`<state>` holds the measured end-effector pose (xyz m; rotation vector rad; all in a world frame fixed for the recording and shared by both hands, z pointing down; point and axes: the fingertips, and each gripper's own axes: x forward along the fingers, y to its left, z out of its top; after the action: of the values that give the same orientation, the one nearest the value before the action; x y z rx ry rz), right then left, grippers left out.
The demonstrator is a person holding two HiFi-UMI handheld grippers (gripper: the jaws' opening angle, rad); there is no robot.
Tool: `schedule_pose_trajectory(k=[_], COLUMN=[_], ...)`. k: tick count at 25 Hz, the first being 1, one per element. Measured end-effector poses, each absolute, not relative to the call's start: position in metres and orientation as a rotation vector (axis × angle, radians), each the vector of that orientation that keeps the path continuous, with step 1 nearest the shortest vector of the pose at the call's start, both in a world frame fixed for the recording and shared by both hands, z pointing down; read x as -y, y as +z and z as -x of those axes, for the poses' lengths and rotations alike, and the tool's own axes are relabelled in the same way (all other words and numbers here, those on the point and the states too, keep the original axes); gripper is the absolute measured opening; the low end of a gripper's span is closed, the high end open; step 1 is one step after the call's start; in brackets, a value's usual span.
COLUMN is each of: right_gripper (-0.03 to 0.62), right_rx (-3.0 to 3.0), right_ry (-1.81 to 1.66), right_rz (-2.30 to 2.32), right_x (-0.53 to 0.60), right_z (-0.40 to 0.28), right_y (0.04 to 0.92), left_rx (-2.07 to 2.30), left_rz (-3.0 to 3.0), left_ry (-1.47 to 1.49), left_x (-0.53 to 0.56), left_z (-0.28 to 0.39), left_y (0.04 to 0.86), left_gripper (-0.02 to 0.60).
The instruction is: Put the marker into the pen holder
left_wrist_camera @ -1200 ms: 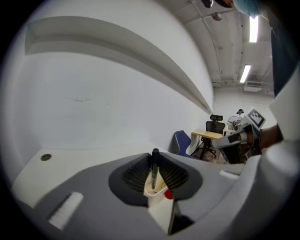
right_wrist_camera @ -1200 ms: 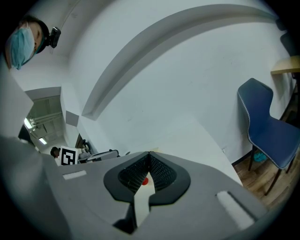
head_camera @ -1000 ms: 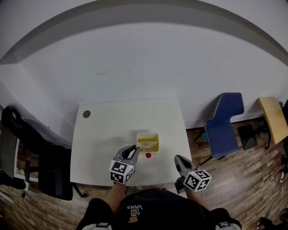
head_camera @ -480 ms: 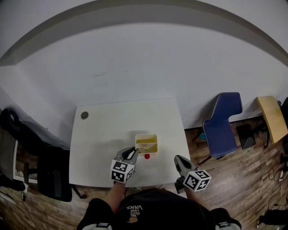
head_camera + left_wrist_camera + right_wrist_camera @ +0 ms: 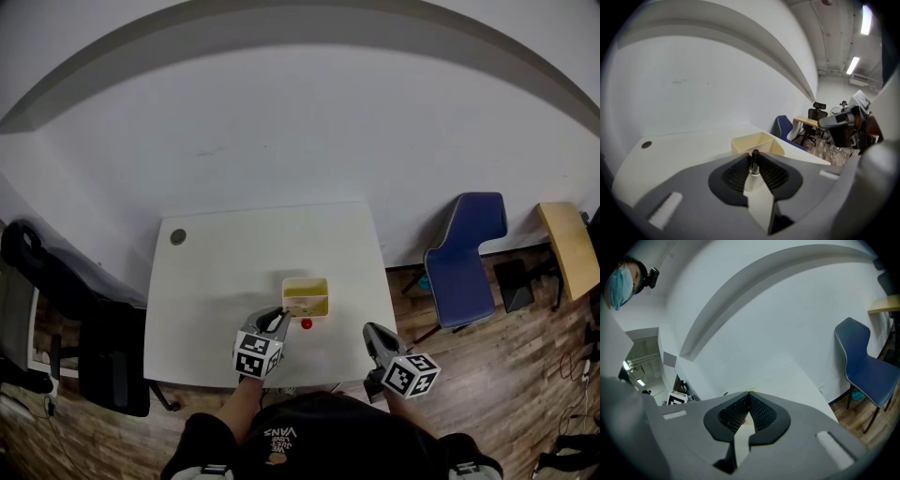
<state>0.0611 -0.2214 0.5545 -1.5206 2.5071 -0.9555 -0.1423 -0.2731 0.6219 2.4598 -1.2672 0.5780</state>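
The pale yellow pen holder stands on the white table, just ahead of my left gripper. In the left gripper view the holder is open-topped and lies right beyond the jaws. My left gripper is shut on a marker, whose dark end pokes up between the pads. A small red object lies on the table between the gripper tip and the holder. My right gripper hangs at the table's near right edge; its jaws are shut with nothing in them.
A round grey grommet sits in the table's far left corner. A blue chair stands right of the table, with a wooden desk beyond it. A black office chair is at the left.
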Motion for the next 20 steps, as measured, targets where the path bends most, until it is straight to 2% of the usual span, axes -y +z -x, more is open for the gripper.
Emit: schedule_pose_trajectory(k=[15,20], right_gripper=[0.002,0.002], right_rx=[-2.522,-2.527], right_ry=[-0.955,-0.963], right_rz=[1.503,1.493], right_x=[0.223,0.223], right_z=[-0.062,-0.061], right_y=[0.554,0.555], left_rx=[1.257,1.252], left_rz=[-2.430,-2.427], left_ry=[0.618,0.612], left_x=[0.271,0.270], left_z=[0.144,0.144], left_y=[0.640,0.641], left_gripper=[0.121,0.150])
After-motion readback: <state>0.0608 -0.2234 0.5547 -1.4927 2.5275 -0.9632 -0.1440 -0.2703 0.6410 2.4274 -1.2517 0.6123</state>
